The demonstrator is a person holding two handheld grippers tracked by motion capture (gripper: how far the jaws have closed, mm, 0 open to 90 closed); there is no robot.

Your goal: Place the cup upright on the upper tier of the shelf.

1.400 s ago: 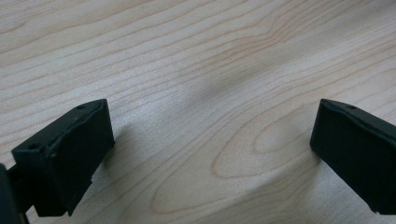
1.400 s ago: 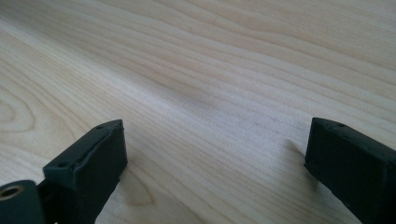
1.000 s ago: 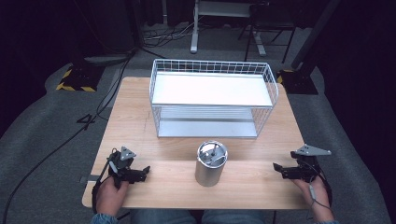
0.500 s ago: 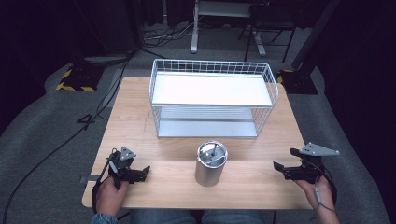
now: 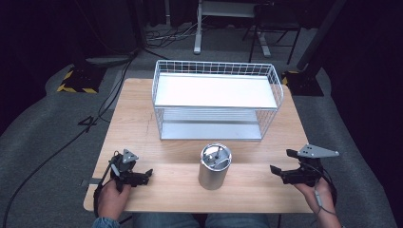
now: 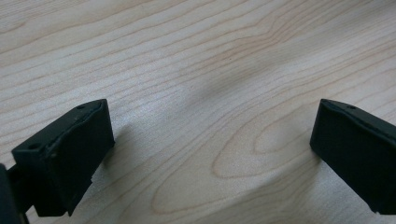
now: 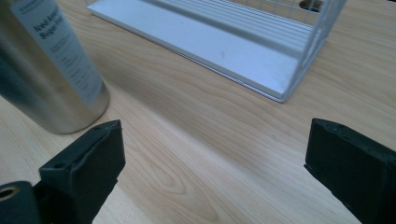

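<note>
Nothing grasped yet. My left tongs [image 5: 142, 175] rest on table [image 5: 142, 118] near left, jaws wide, empty. My right tongs [image 5: 280, 172] near right, wide open, empty. Steel canister [image 5: 214, 166] upright between them, near wire rack [image 5: 216, 99]; pickup remains.

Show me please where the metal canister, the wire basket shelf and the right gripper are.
metal canister [image 5: 214, 167]: high view, on its side wall below the lid.
wire basket shelf [image 5: 216, 68]: high view, on its far rim.
right gripper [image 5: 274, 170]: high view, midway between its open fingertips.
</note>
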